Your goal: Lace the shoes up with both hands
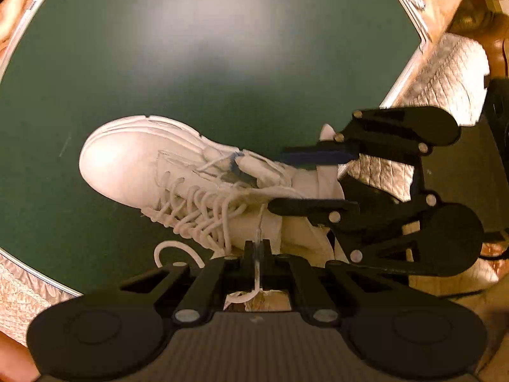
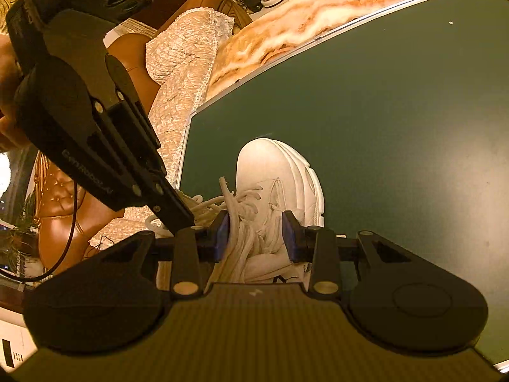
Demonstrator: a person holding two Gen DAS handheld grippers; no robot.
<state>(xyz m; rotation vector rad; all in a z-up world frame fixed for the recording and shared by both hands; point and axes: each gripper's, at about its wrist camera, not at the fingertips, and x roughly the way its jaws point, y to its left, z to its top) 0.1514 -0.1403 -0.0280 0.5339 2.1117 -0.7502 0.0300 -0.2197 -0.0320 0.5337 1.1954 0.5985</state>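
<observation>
**Lace tip pinched, shoe collar braced**

We saw the white chunky-soled leather sneaker (image 1: 152,165) lying on the dark green table mat (image 1: 222,47), toe toward the far left in the left wrist view, heel end near the mat's right edge. Its white cord lace (image 1: 203,210) was already threaded through most eyelets; one loose loop trailed onto the mat near us.

The left gripper (image 1: 257,248) had its fingers pressed together, pinching the clear plastic lace tip (image 1: 258,238); the cord ran up from there toward the top eyelets. We judged this grip kept the aglet stiff and aimed for feeding into the next hole. The gripper pointed steeply down at the shoe's ankle opening.

The right gripper (image 1: 313,180) came in from the right, fingers about half spread, straddling the tongue and collar. In the right wrist view its blue pads (image 2: 222,235) had lace strands and tongue between them; the left pad touched the cords, but we could not tell if the right pad pressed too. We judged it steadied the shoe for the threading. It also tilted downward, toe straight ahead.

The step in hand looked like an upper eyelet; the lacing seemed mostly done.
</observation>
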